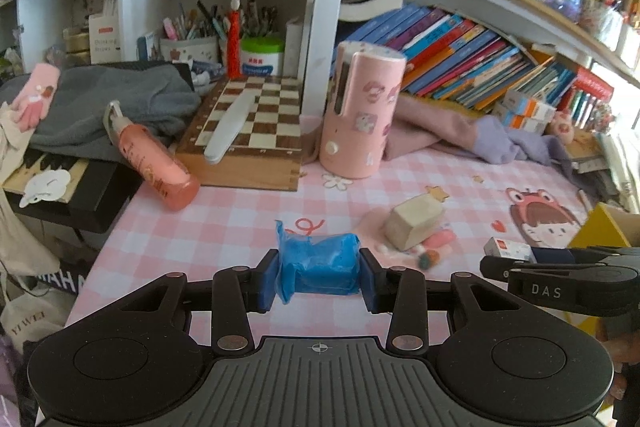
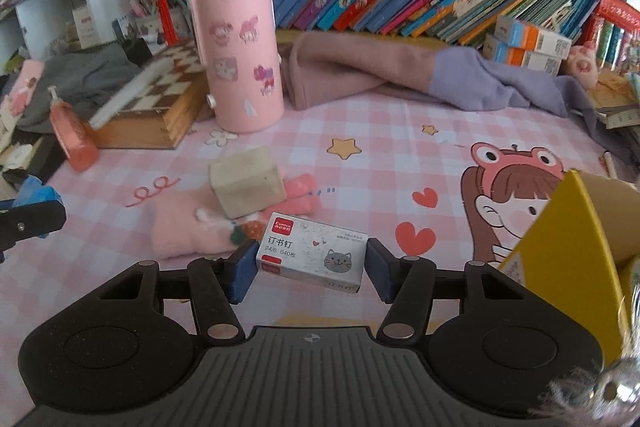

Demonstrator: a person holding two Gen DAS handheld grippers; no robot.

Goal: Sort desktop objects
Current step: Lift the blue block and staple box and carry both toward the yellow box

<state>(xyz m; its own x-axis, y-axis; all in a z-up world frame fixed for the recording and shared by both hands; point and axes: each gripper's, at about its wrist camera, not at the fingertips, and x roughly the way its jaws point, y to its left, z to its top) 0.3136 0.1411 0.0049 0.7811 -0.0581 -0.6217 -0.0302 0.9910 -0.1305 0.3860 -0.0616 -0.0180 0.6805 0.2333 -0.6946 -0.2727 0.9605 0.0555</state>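
While both grippers hang above a pink checked desk mat (image 2: 360, 123), each holds something. The left gripper (image 1: 319, 279) has its blue pads pressed against the two ends of a blue lump wrapped in clear plastic (image 1: 318, 267). The right gripper (image 2: 312, 267) clamps a small grey staple box with a red label and a cartoon cat (image 2: 312, 253) by its short ends. On the mat near them, a beige foam block (image 2: 248, 187) rests on a pink fluffy item (image 2: 188, 227), possibly a glove. A yellow cardboard box (image 2: 568, 227) stands at the right edge. Farther back stand a pink stickered cylinder (image 2: 240, 55) and a wooden chessboard box (image 1: 248, 135).
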